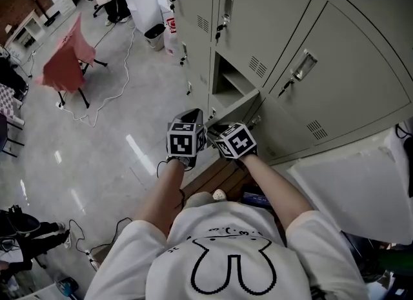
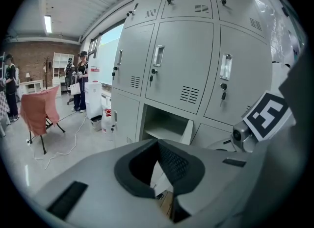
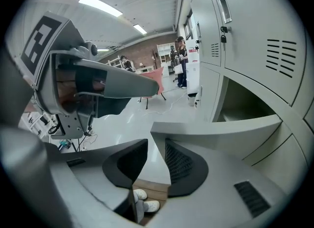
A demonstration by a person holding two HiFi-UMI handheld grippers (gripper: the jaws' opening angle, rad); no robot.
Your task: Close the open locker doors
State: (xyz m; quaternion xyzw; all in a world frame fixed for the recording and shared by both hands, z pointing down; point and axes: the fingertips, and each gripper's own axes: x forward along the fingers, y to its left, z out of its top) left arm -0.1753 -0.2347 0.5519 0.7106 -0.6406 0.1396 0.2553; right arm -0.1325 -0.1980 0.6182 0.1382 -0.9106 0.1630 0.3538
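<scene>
Both arms reach forward and down, left forearm [image 1: 164,192] and right forearm [image 1: 274,186] bare and angling in so the wrists come close together. The left gripper [image 2: 158,153] and right gripper [image 3: 156,165] sit side by side, marker cubes almost touching. The left jaws meet at the tips with nothing between them. The right jaws stand apart, their pads facing across an open gap.
</scene>
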